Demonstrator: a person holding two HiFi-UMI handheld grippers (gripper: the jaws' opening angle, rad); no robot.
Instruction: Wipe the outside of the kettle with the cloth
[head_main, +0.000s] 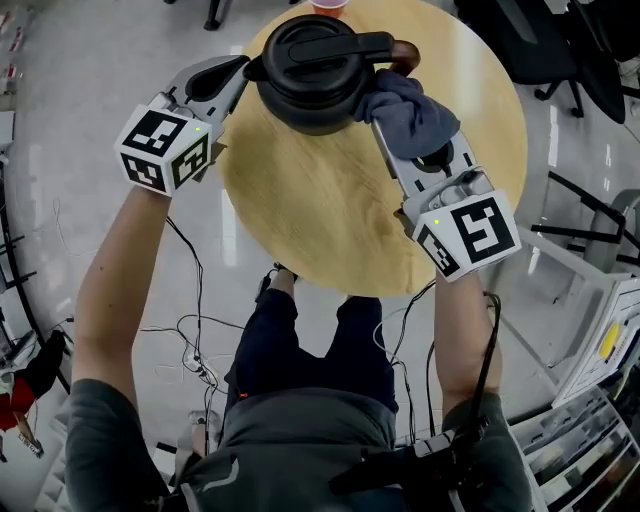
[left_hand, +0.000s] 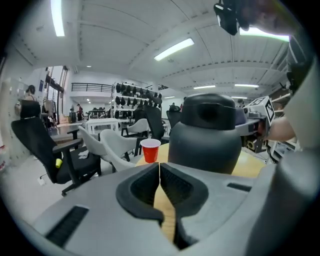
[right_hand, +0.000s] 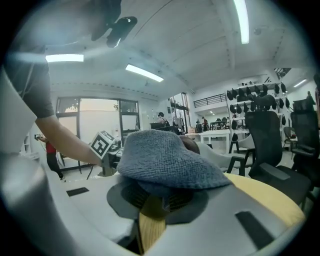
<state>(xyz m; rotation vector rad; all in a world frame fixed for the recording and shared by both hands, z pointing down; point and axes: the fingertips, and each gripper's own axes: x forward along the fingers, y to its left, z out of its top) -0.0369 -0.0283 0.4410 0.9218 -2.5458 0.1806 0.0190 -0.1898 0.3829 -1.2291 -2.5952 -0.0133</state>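
The kettle (head_main: 315, 75) is a black, hard-shelled jug with a lid and a top handle reaching toward the right. It stands upright near the far edge of the round wooden table (head_main: 330, 230), with a red cup (head_main: 328, 6) beyond it at the very rim. It looks rigid and smooth, probably slick under the pads, and light enough to slide or tip if pushed on one side, more so if it is empty, which cannot be told from here. The handle or the thick body below the lid would be the steadiest place to brace it. The cloth (head_main: 410, 110) is a soft, blue-grey knitted rag that is limp and folds over whatever holds it. It is best pinched at a bunched edge so that a loose pad of fabric is left to rub with. The right gripper (head_main: 385, 125) has its jaws pinched on that cloth, which drapes over the jaw tips. The bundle lies right against the kettle's right flank, under the handle. The left gripper (head_main: 243, 70) has its jaws pressed together with nothing between them, and it sits just beside the kettle's left side. In the left gripper view the kettle fills the space ahead of the jaws. Whether the tips actually touch the kettle cannot be told.
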